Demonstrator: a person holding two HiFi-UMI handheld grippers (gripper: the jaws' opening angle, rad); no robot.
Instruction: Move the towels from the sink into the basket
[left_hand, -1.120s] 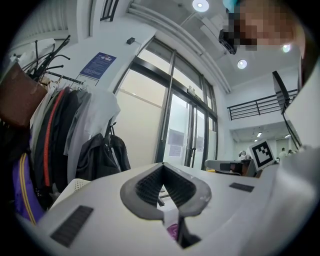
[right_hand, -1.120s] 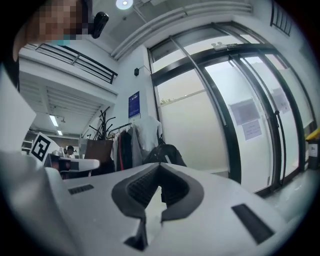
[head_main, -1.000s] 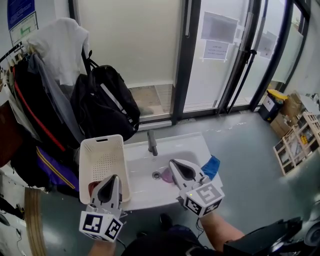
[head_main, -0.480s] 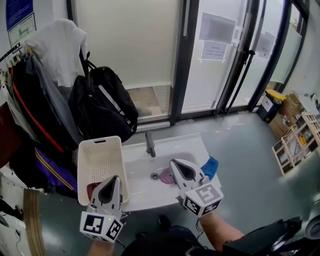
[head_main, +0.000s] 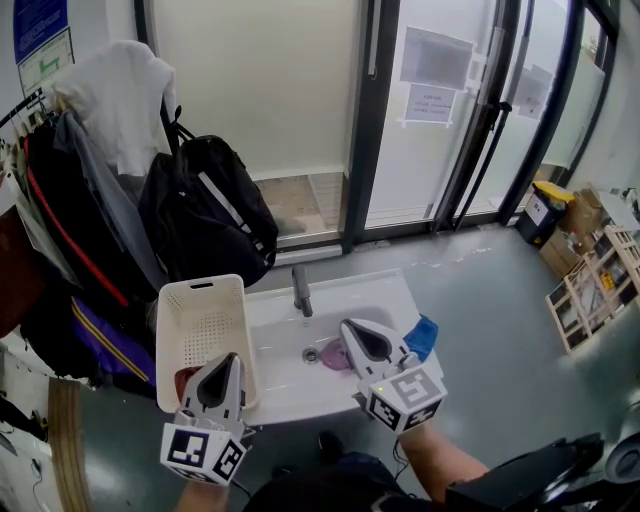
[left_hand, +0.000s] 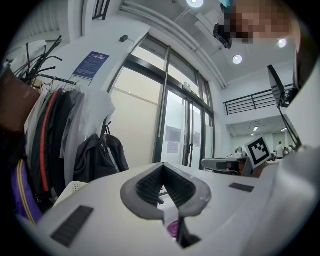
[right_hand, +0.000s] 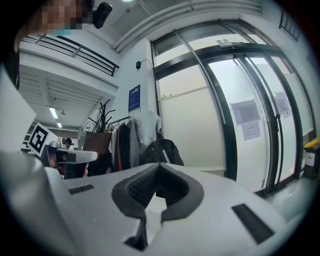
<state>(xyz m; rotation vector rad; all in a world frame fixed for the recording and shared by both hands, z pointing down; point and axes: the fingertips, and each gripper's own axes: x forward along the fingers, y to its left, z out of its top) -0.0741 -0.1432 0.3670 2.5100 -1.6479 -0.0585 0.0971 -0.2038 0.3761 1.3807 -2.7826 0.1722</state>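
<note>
A white sink (head_main: 285, 380) holds a purple towel (head_main: 334, 356) near its drain. A blue towel (head_main: 423, 335) lies on the sink's right edge. The white basket (head_main: 203, 320) stands at the sink's left with something red (head_main: 185, 378) in its near end. My left gripper (head_main: 227, 360) hovers level over the basket's near right corner, jaws together with nothing between them. My right gripper (head_main: 349, 327) hovers level over the sink, just right of the purple towel, jaws together and empty. A bit of purple towel (left_hand: 173, 229) shows below the left gripper (left_hand: 162, 167); the right gripper (right_hand: 160, 166) points at the coats.
A faucet (head_main: 301, 289) rises at the sink's back edge. A black backpack (head_main: 208, 215) and hanging coats (head_main: 95, 150) crowd the wall behind the basket. Glass doors (head_main: 450, 120) stand beyond the sink, and boxes (head_main: 590, 275) sit on the floor at far right.
</note>
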